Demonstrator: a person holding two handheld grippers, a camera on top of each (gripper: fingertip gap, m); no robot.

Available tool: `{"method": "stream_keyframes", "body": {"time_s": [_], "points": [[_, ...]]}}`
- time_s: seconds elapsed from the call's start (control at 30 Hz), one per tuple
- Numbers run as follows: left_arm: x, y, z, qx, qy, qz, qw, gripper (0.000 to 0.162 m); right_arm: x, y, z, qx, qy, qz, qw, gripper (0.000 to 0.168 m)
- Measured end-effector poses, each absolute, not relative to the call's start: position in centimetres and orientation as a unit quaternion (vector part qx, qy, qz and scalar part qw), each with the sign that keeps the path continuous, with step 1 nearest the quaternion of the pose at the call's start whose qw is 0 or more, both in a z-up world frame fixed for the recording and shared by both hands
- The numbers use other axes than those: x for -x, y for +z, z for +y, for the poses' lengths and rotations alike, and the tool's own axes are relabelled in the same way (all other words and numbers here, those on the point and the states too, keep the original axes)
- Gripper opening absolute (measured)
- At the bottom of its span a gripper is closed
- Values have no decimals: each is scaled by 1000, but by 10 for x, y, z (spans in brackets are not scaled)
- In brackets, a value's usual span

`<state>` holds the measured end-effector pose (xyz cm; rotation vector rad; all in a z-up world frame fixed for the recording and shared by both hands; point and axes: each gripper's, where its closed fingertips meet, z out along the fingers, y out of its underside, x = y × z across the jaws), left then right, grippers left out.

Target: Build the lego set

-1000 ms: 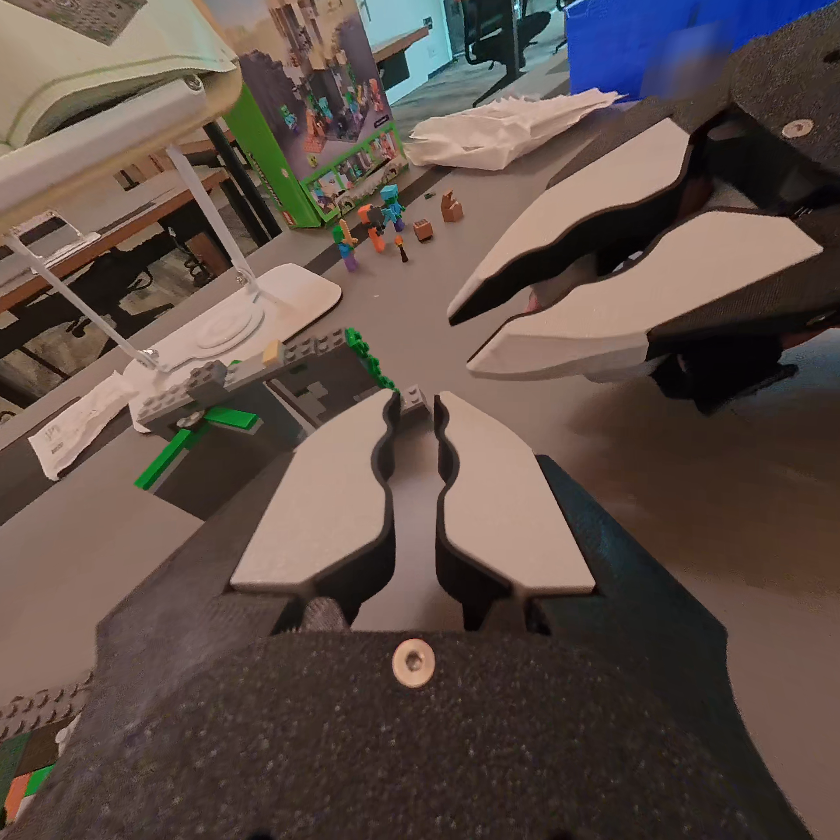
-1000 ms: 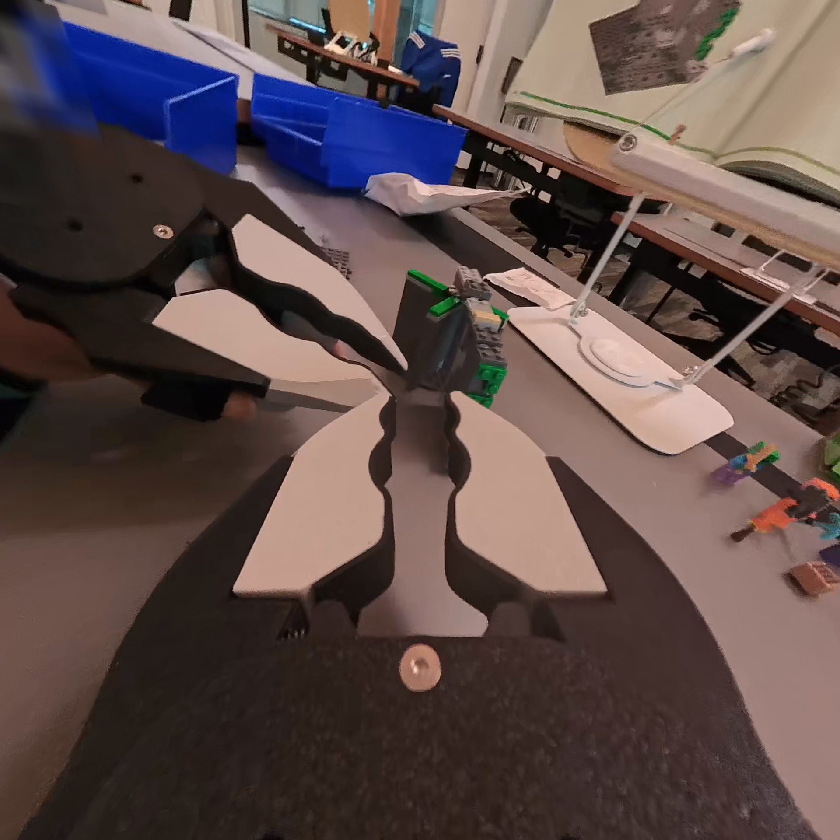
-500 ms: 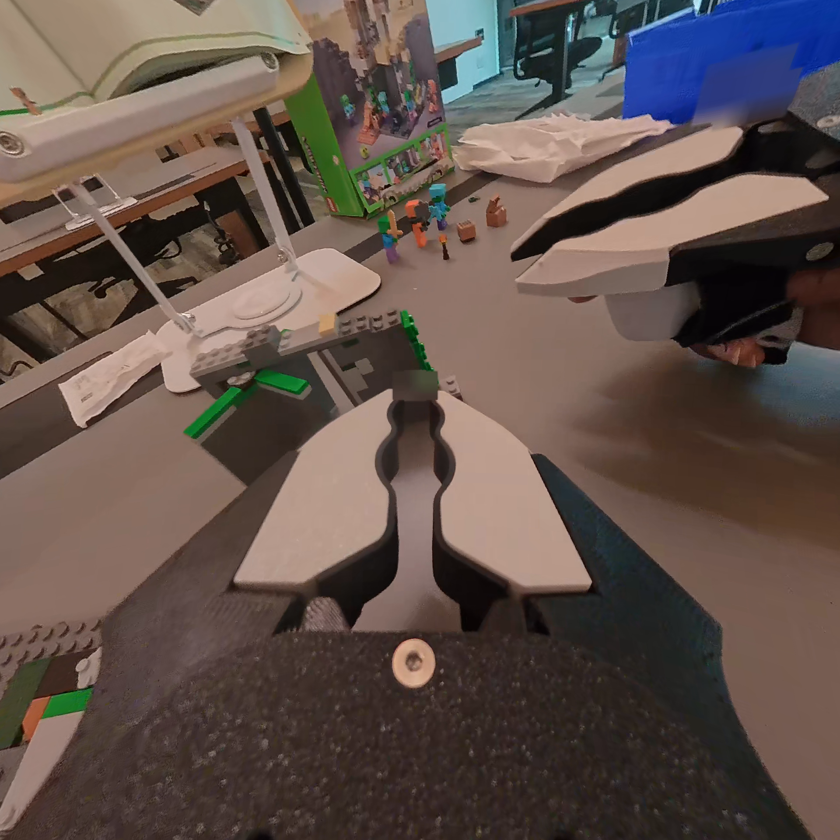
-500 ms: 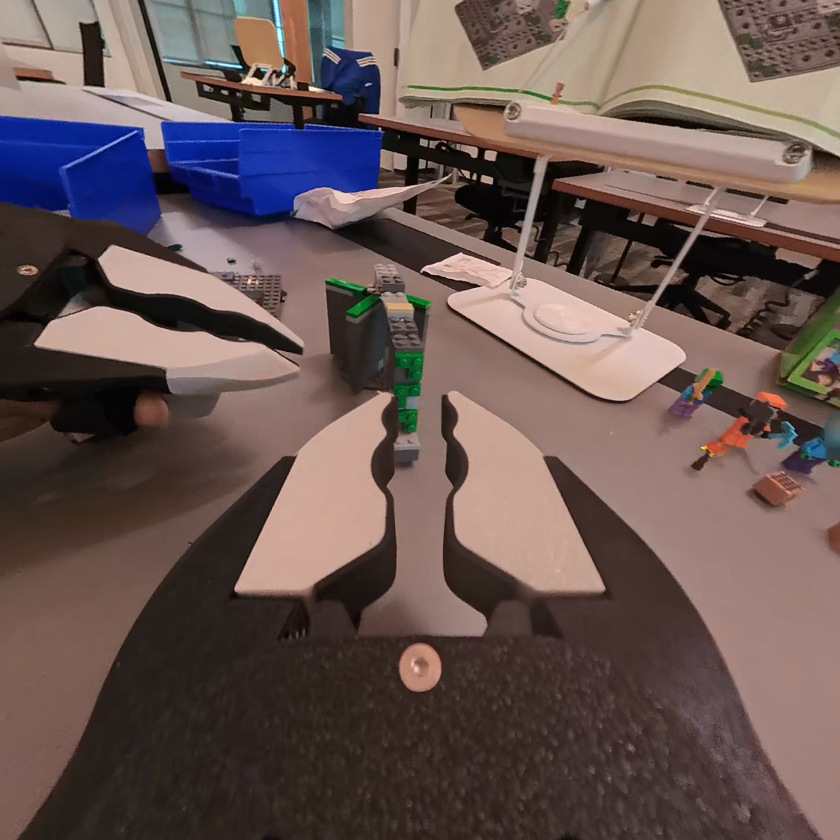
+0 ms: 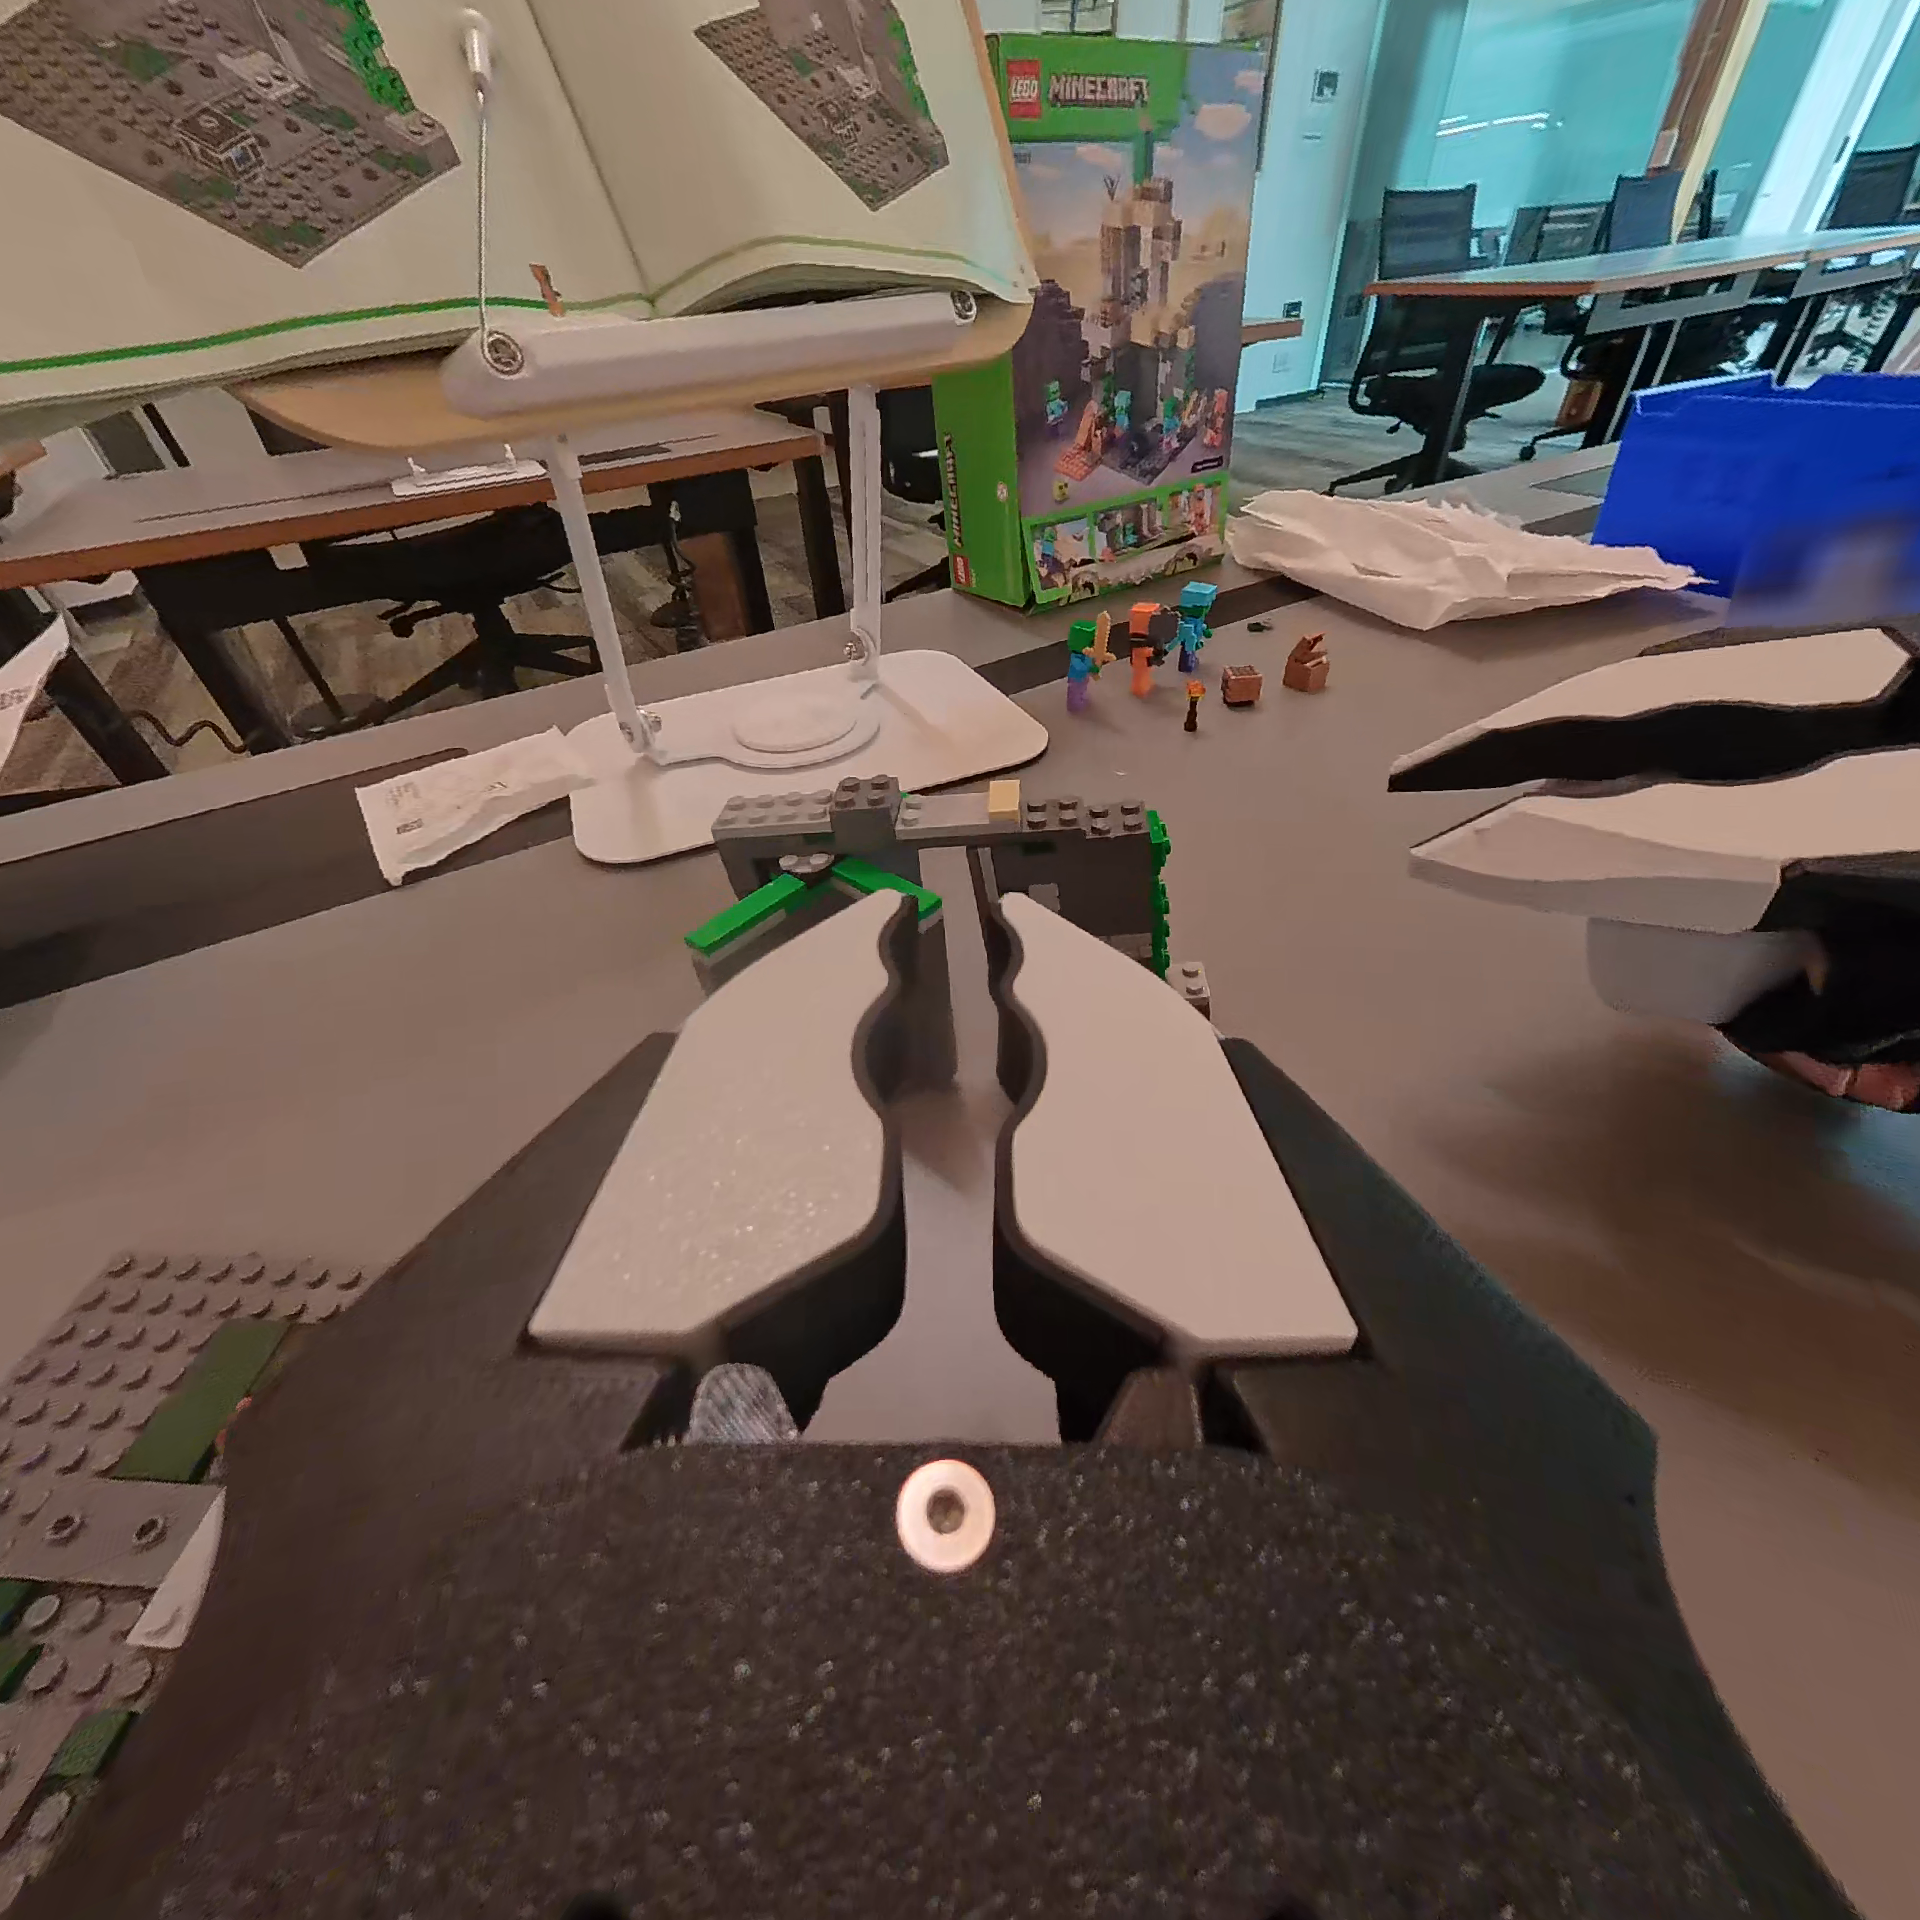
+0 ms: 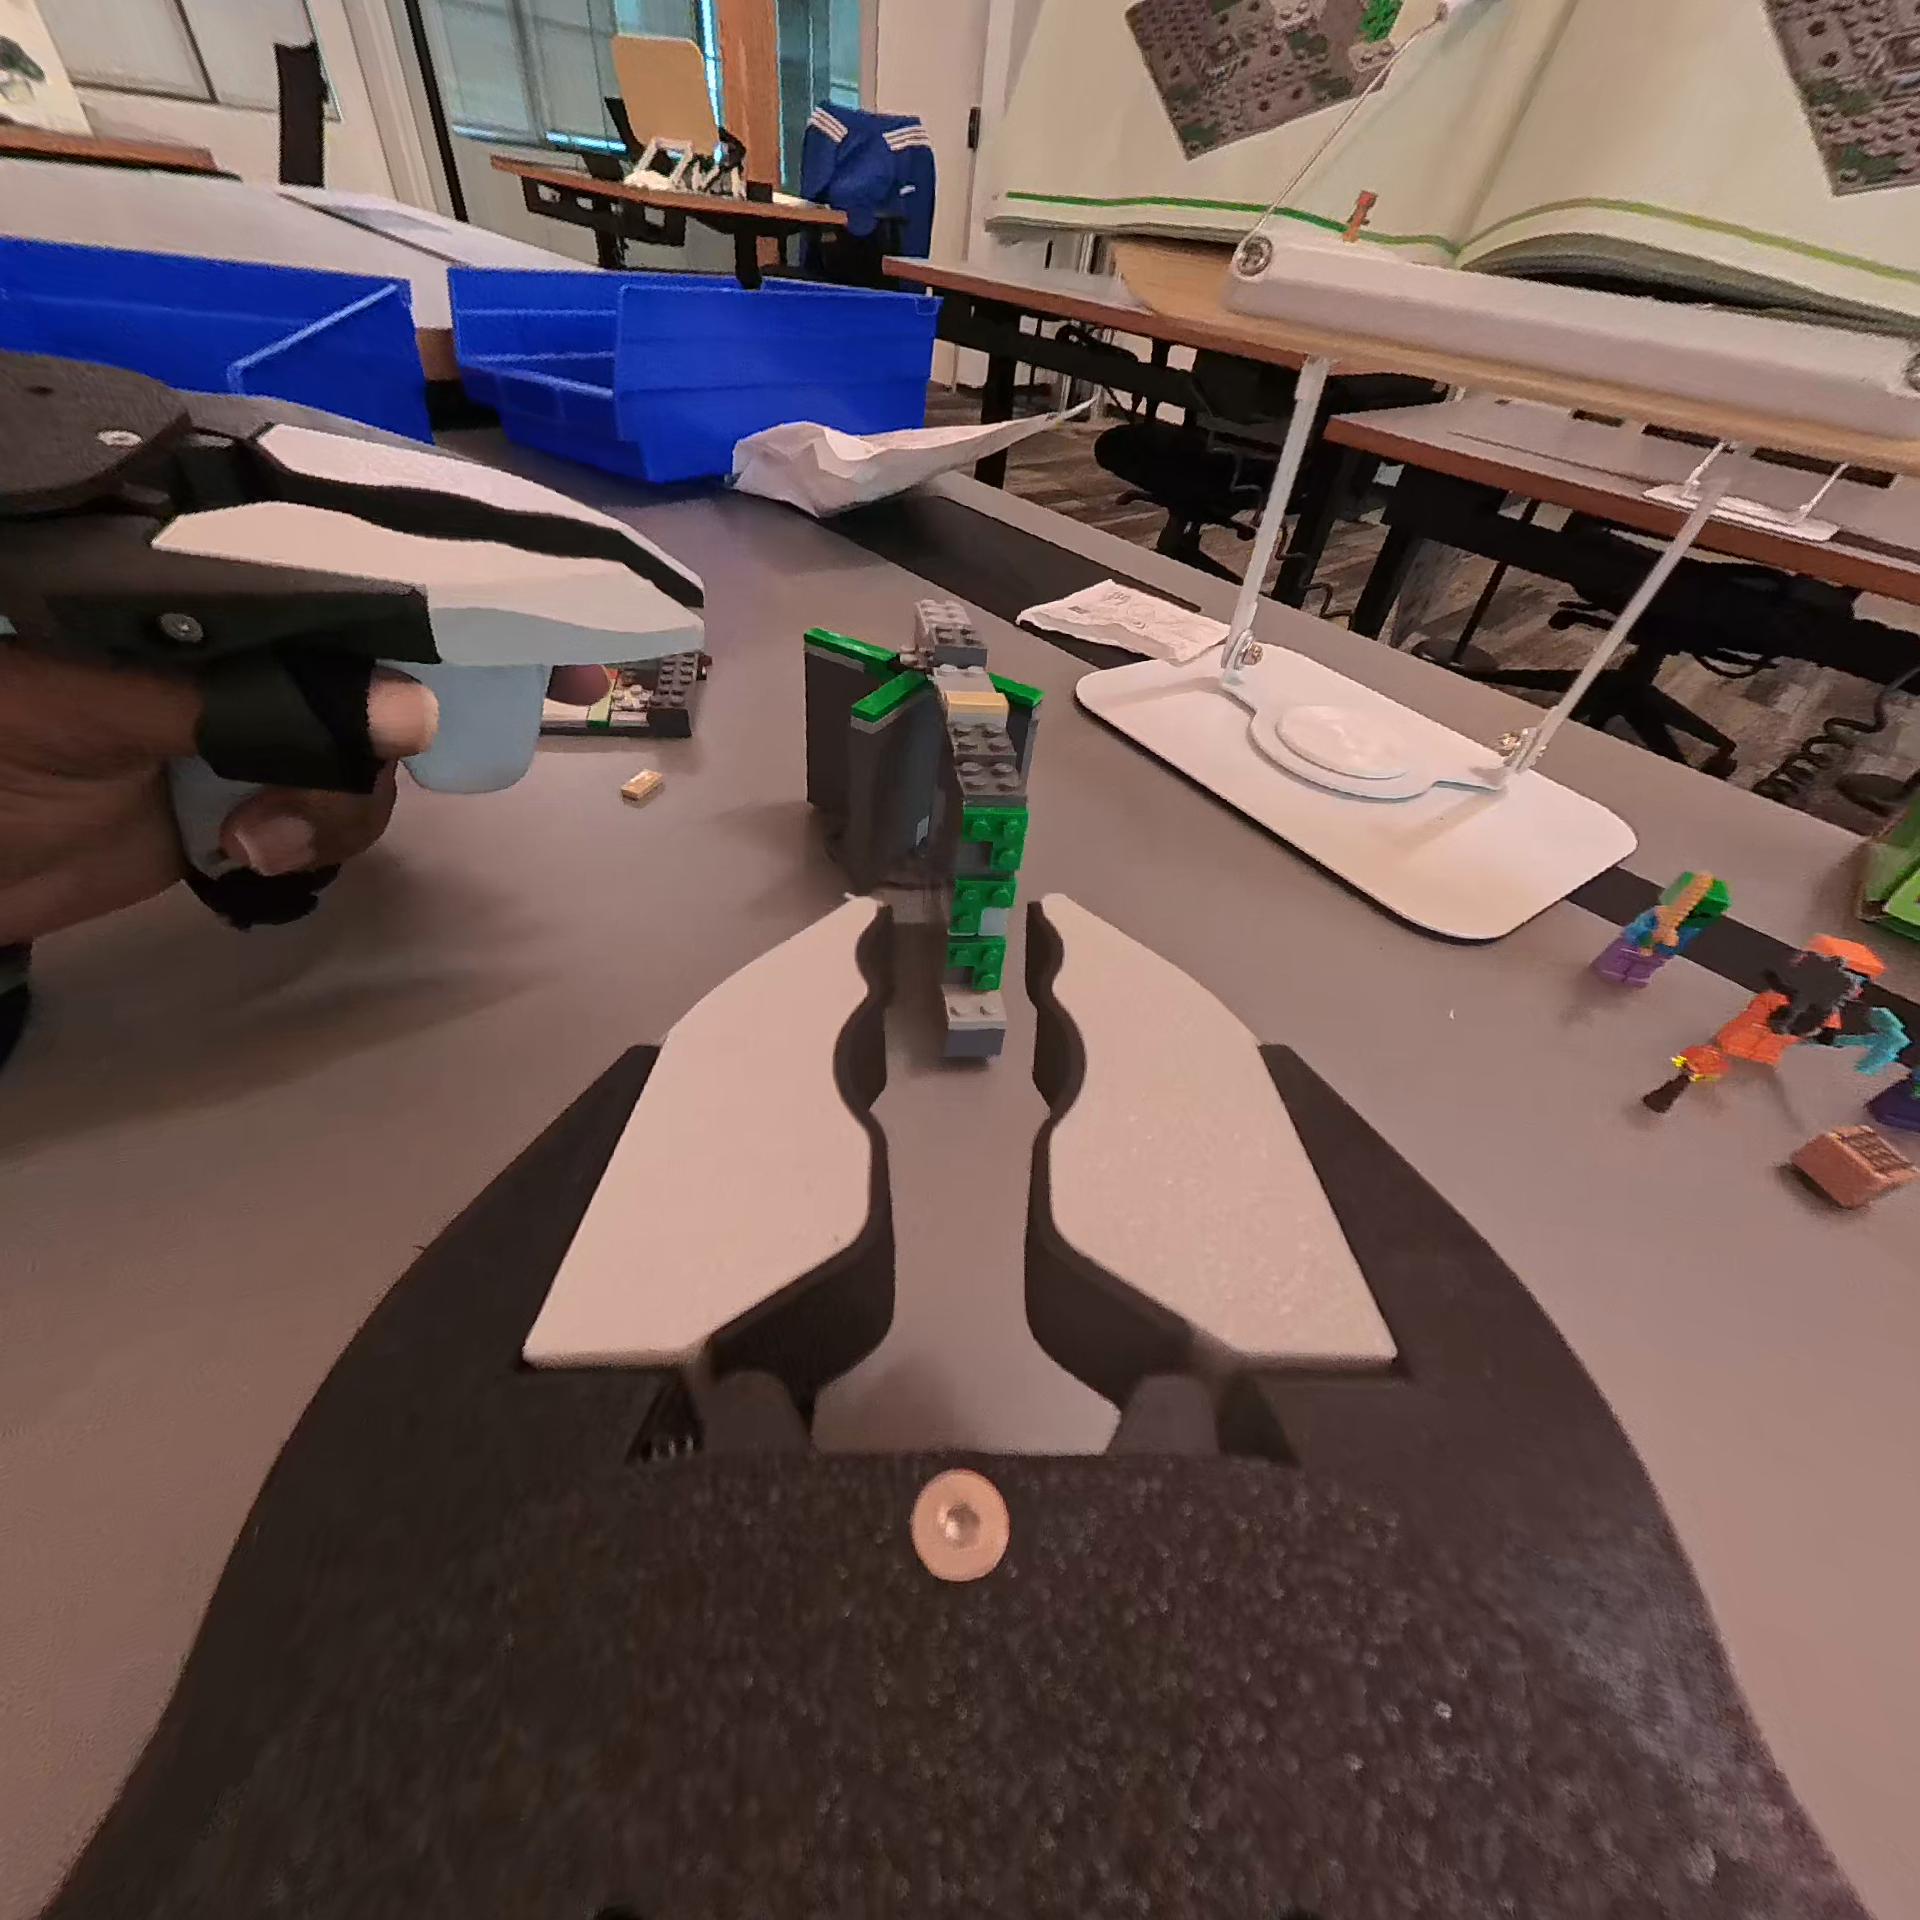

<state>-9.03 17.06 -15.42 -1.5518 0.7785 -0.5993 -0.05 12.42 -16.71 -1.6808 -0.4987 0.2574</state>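
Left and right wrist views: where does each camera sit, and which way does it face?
Left wrist view: on the left tool, low over the table, facing the brick wall, book stand and set box; the right tool enters from the right.
Right wrist view: on the right tool, facing the wall's green end; the left tool and a hand show.
Shared: wall, stand, minifigures.

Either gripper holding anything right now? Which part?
Nothing held. Left gripper and right gripper are both open, apart from the lego wall standing free on the table.
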Motion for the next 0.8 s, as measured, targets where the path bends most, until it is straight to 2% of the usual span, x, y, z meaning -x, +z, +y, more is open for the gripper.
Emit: {"method": "stream_keyframes", "body": {"time_s": [0.8], "points": [[86, -158, 166, 670, -257, 353, 600, 9, 0, -166, 124, 733, 109, -221, 635, 25]]}}
